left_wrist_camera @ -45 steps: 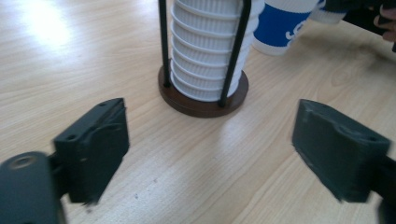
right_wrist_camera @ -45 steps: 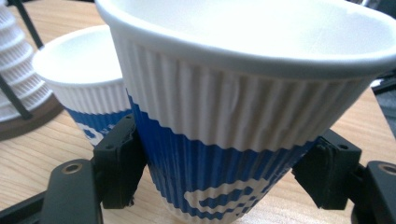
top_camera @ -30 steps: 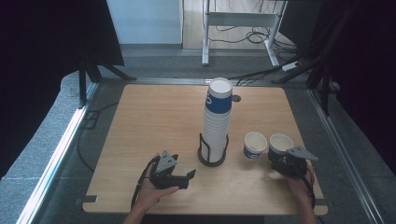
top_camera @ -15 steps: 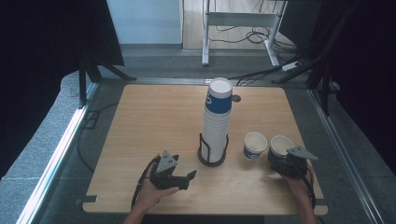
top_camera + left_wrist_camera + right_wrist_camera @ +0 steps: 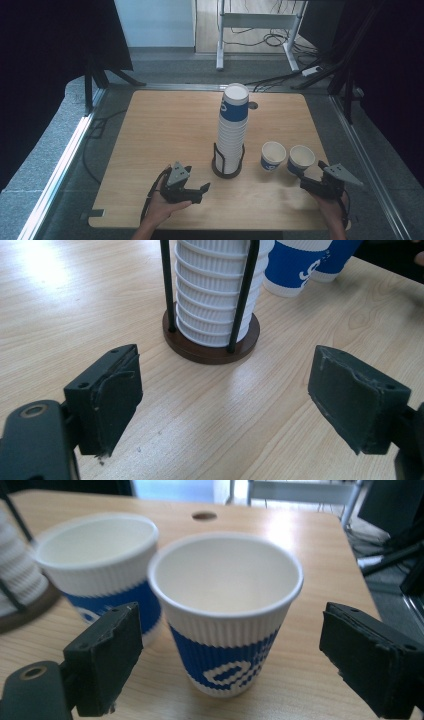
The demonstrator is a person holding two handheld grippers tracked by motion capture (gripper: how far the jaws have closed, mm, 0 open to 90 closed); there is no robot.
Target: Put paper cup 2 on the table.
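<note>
My right hand-held gripper (image 5: 314, 181) sits low over the near edge of the counter (image 5: 165, 130); its jaws have just been opening and now stand wide, gripping nothing. Just beyond them the nearer paper cup (image 5: 226, 612) stands upright and free, a second cup (image 5: 97, 570) touching it. My left hand-held gripper (image 5: 200, 189) is open and empty, facing the cup stack (image 5: 232, 130) in its holder (image 5: 212, 342).
</note>
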